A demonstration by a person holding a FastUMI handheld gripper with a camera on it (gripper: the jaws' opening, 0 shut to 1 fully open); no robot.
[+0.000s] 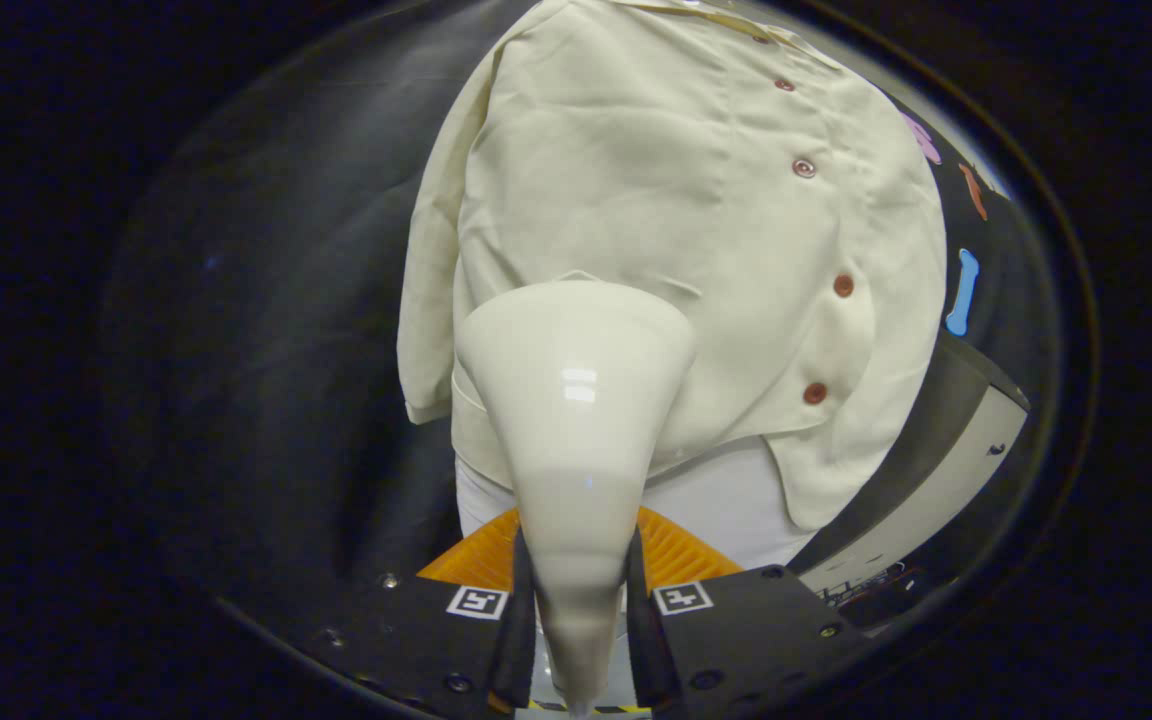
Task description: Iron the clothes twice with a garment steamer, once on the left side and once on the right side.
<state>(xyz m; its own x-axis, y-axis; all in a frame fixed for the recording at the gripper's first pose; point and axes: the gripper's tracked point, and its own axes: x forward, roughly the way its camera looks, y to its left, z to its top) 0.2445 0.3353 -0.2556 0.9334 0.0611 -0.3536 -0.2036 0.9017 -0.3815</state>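
Centrally, the rigid, glossy steamer (576, 400) is clamped at its narrow neck by the gripper (576, 620) against the soft shirt (676, 200).

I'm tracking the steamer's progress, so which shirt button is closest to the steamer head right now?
The lowest button, just above the shirt hem and beside the steamer head; the others climb toward the collar. The fingers are shut on the steamer.

My garment steamer (576, 400) hides the shirt (656, 200) panel behind its flared head, so I can't tell whether they touch. Above the steamer, the shirt's collar is cut off; its handle end runs out of sight between the hand-held gripper (576, 610) fingers
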